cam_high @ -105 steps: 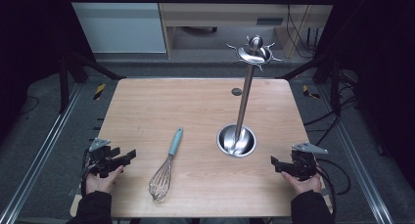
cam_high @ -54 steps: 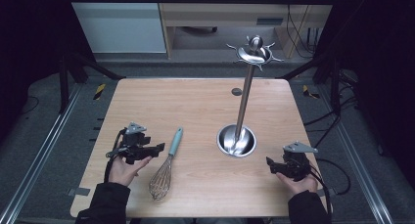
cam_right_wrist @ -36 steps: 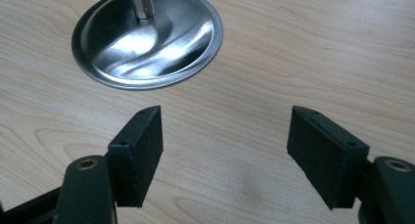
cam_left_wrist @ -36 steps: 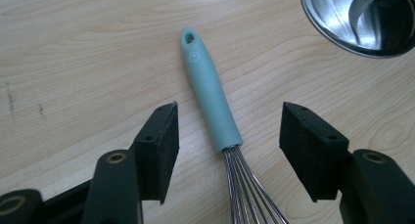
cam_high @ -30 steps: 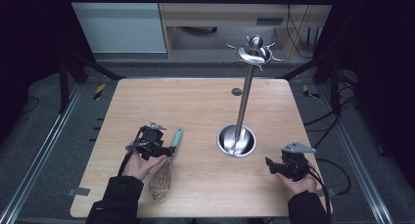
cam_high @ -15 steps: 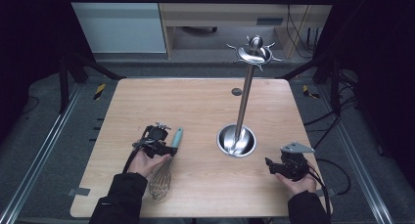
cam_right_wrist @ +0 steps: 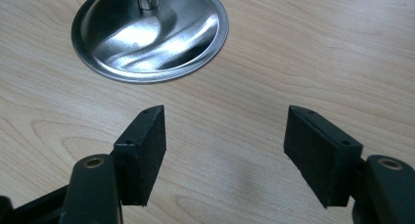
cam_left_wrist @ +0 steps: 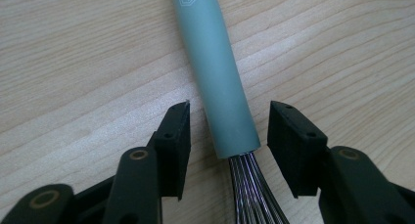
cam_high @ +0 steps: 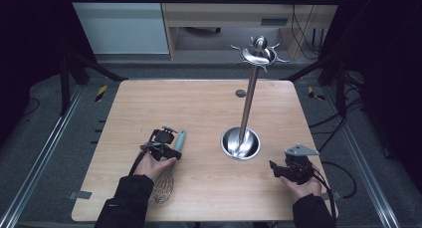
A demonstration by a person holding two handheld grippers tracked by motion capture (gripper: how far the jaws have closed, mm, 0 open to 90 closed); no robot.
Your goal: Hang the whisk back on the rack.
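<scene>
The left gripper (cam_left_wrist: 228, 128) has its fingers (cam_left_wrist: 177, 136) apart on either side of the whisk (cam_left_wrist: 218, 72), straddling the lower end of the grey-green handle just where the wires begin; a narrow gap shows on each side, so neither pad presses it yet. The whisk lies flat on the desk (cam_high: 199, 103), near its front left part, handle pointing away from the person and its wire head partly hidden under the left hand (cam_high: 155, 164). The right gripper (cam_right_wrist: 225, 145) has its fingers (cam_right_wrist: 142, 150) wide apart over bare wood, holding nothing, with the round base of the metal stand (cam_right_wrist: 149, 33) just ahead of it. In the high view that stand (cam_high: 247, 108) rises as a slim shiny pole from a dished steel base to a crown of curved hooks. The desk top is pale wood with visible grain, and a small dark round spot (cam_high: 241, 93) sits behind the stand.
</scene>
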